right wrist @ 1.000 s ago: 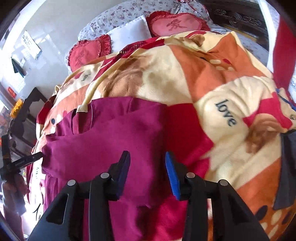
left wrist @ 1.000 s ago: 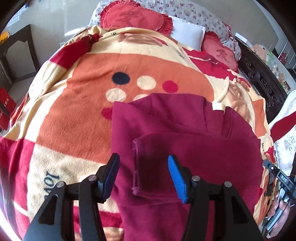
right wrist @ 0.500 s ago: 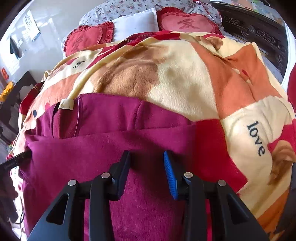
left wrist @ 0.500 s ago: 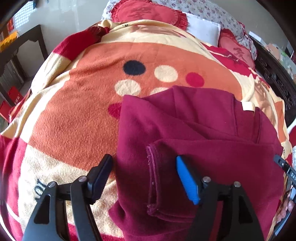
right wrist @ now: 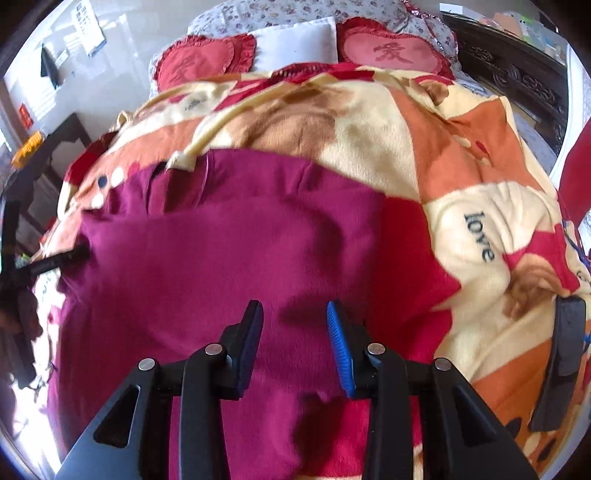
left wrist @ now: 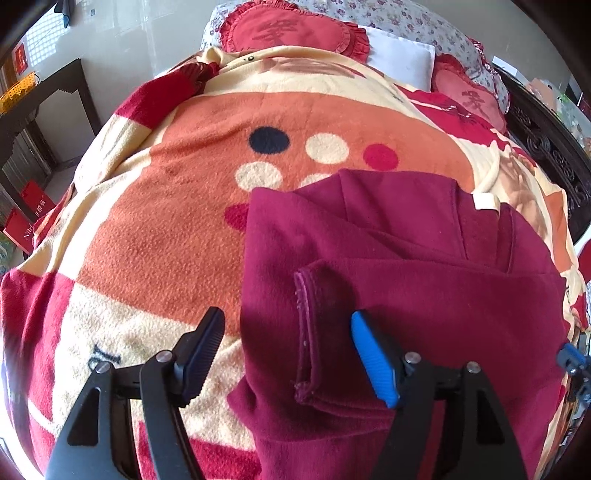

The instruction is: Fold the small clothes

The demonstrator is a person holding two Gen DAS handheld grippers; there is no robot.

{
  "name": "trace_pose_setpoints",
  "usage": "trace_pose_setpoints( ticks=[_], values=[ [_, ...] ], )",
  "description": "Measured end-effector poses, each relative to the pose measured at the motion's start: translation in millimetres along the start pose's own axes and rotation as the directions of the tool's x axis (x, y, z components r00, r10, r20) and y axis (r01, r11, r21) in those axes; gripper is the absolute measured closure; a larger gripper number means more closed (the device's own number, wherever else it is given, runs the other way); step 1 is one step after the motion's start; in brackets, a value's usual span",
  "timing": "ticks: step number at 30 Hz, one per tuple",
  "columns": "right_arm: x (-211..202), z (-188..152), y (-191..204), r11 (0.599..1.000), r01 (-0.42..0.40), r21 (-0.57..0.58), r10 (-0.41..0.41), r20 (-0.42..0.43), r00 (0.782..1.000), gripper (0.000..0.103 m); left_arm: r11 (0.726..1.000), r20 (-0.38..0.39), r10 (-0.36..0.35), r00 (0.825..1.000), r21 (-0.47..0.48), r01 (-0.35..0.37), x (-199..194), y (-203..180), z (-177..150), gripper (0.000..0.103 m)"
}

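A maroon fleece garment (left wrist: 406, 280) lies partly folded on the bed blanket, with a sleeve cuff (left wrist: 306, 332) folded across its front and a white neck label (left wrist: 484, 202) at the far end. My left gripper (left wrist: 284, 354) is open and hovers over the cuff and the garment's left edge. In the right wrist view the same garment (right wrist: 221, 258) spreads wide, and my right gripper (right wrist: 295, 339) is open just above its near right part, holding nothing.
An orange, cream and red patterned blanket (left wrist: 166, 221) covers the bed. Red heart cushions (left wrist: 288, 33) and a white pillow (left wrist: 402, 62) lie at the head. A dark carved bed frame (left wrist: 554, 155) runs on the right; a dark side table (left wrist: 40, 103) stands left.
Both grippers have moved forward over the garment and stay open. The right gripper has shifted left, from the garment's right edge to over its body. The garment lies as before.
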State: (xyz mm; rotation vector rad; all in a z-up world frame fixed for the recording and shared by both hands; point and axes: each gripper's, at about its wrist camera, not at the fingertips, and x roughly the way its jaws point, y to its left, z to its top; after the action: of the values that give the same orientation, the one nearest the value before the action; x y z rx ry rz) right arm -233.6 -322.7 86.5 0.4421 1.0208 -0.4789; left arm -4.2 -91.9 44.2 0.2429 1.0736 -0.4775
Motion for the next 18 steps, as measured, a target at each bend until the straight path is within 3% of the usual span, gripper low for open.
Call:
trace_pose_setpoints(
  ticks=[3, 8, 18],
  values=[
    [17, -8, -2, 0.999, 0.03, -0.015, -0.03, -0.032, 0.999, 0.086, 1.0, 0.003, 0.005, 1.0, 0.007, -0.005, -7, 0, -2, 0.028],
    [19, -9, 3, 0.998, 0.062, -0.032, -0.063, -0.017, 0.998, 0.087, 1.0, 0.021, 0.012, 1.0, 0.027, -0.012, -26, 1, -7, 0.028],
    [-16, -18, -13, 0.997, -0.012, 0.073, 0.015, -0.039, 0.999, 0.086, 0.996, 0.028, -0.018, 0.999, 0.091, 0.016, -77, 12, -40, 0.028]
  ],
)
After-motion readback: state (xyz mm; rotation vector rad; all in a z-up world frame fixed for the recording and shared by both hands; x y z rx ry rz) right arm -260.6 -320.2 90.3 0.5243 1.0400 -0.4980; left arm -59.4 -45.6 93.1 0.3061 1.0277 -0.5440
